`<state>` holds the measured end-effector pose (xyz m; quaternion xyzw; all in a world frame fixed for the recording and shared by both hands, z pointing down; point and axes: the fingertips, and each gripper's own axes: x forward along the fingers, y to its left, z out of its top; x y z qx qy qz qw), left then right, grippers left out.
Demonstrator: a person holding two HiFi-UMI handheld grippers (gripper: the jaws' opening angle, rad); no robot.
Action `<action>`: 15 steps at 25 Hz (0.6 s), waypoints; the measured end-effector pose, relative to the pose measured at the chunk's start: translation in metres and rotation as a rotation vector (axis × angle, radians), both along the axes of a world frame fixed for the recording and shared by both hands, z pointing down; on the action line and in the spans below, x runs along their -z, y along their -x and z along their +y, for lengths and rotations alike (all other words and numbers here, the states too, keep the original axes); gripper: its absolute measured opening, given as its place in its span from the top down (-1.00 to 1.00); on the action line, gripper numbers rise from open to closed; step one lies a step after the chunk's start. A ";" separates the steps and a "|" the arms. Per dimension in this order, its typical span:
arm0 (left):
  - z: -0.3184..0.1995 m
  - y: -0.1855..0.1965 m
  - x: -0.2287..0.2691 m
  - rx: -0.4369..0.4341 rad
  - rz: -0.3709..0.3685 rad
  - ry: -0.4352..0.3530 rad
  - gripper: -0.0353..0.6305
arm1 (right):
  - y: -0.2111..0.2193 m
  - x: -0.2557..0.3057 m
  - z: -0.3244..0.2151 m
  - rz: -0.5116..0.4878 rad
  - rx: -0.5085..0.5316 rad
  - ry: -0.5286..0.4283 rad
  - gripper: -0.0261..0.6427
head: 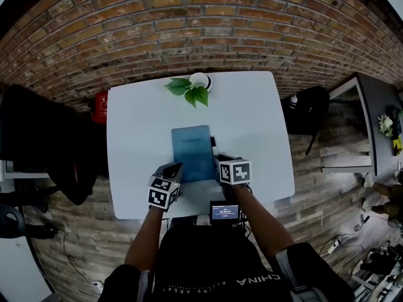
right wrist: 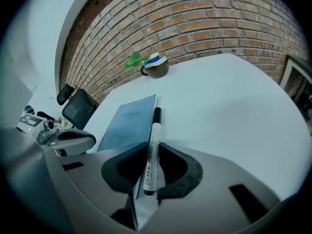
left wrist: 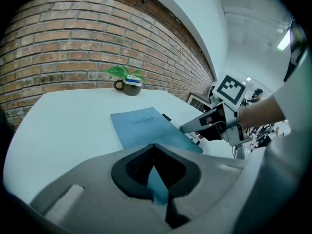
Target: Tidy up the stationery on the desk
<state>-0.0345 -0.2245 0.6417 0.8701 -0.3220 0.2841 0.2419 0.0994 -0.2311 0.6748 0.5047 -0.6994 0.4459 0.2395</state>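
- Two tongs sit at the near end of the notebook (head: 192, 153): L tongs (head: 174, 167) at its near-left corner, R tongs (head: 218, 163) at its near-right corner.
- That notebook is blue, closed and flat in the middle of the desk (head: 138, 124), long side running away from the person.
- L tongs are pressed together on the notebook's near-left corner; in the left gripper view a blue strip of cover runs btwn the pads. Prob. reason: to steady the book so it doesn't slide while the other side is worked.
- One pen (right wrist: 154, 140), white barrel w/ black cap, lies along the notebook's right edge, touching it or just beside it; can't tell which. Cap points away from the person.
- R tongs are spread a little around the pen's near end. Pads flank the barrel closely, but no clear squeeze shows, so I read it as not clamped. The pen looks to rest on the desk, not lifted.
- Why lined up: pen parallel w/ the book edge reads as a neat layout, so these two items look nearly sorted.
- Beyond the notebook's far end stands a mug w/ plant (head: 198, 83), well apart and out of the way.
- Next, as a guess: R tongs must either back off cleanly or nip the barrel. Risk: a nudge rolls the pen away from the notebook's edge.
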 end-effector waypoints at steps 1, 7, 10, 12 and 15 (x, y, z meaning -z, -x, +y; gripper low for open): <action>0.001 0.000 0.000 -0.003 -0.003 0.003 0.86 | 0.000 0.000 0.001 -0.012 0.004 0.001 0.67; 0.004 -0.004 0.000 -0.011 -0.009 0.006 0.86 | 0.003 0.002 0.005 -0.068 0.035 0.009 0.62; 0.004 -0.005 -0.001 -0.006 -0.005 0.002 0.86 | 0.009 0.002 0.008 -0.105 0.057 0.014 0.60; 0.005 -0.007 -0.001 -0.007 -0.006 0.001 0.86 | 0.012 0.002 0.009 -0.114 0.064 0.014 0.59; 0.006 -0.008 -0.001 -0.006 -0.009 0.001 0.86 | 0.011 0.002 0.009 -0.113 0.072 0.011 0.58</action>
